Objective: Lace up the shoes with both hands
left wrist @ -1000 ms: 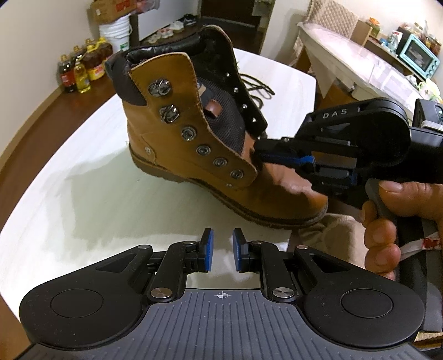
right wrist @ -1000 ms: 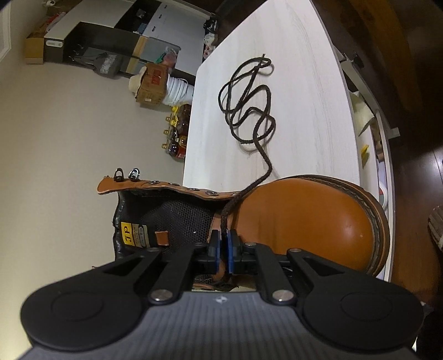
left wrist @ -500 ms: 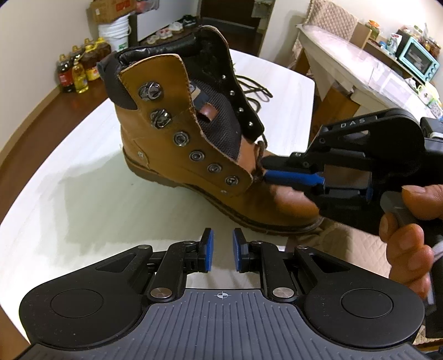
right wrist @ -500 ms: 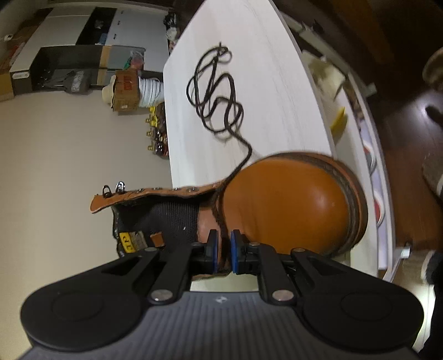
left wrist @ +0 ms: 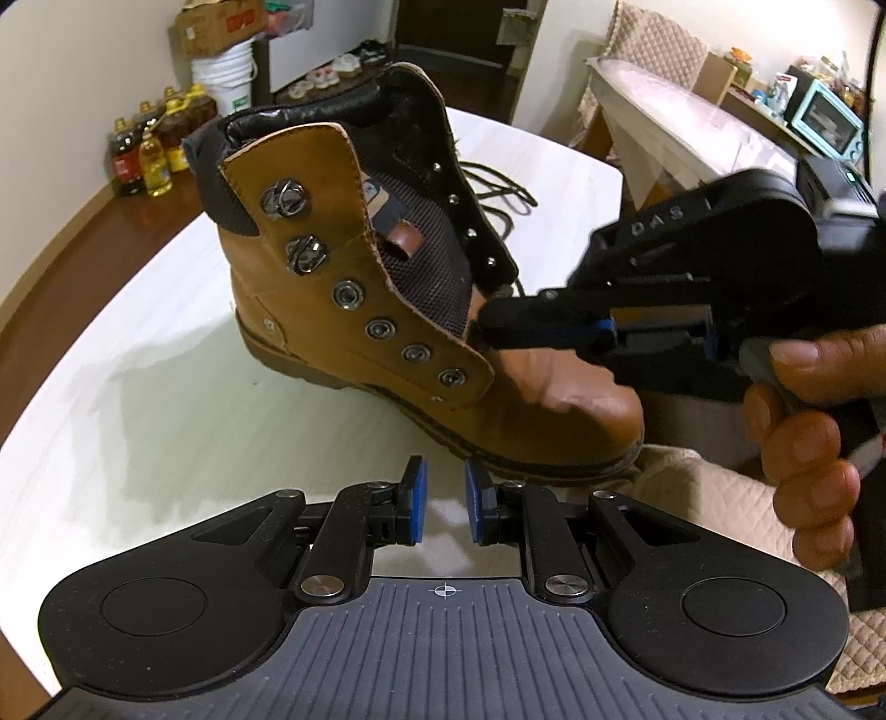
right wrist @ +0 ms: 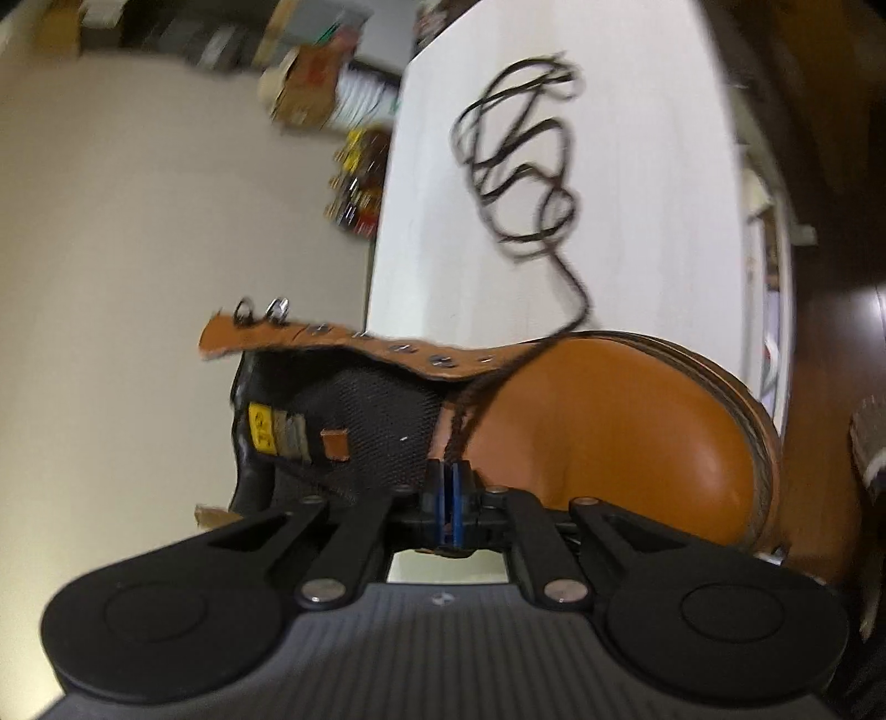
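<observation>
The black body of the right gripper has the letters "DAS" on its side. A yellow tag is sewn inside the boot, but its writing is too blurry to read.

The boot is brown leather with a thick dark sole. It stands on the white table, near the front edge, with its round toe pointing to the right in the left wrist view. Its top is wide open. The inside is black mesh with a soft black collar. A small brown leather loop sits on the tongue. Round metal rings run up the near flap, and two metal hooks sit above them.

The dark lace lies in a loose, tangled pile on the table behind the boot. One end runs down over the far flap to the tongue. The right gripper's jaws are closing and its blue pads press on this end of the lace, right at the bottom of the tongue. A hand holds that gripper by its handle.

The left gripper hangs in front of the boot's toe, apart from it. Its blue pads are spread with nothing between them.

Bottles of yellow oil stand on the floor by the wall, next to a white bucket with a cardboard box on top. A small blue oven sits far off to the right. A quilted cloth lies under the hand.
</observation>
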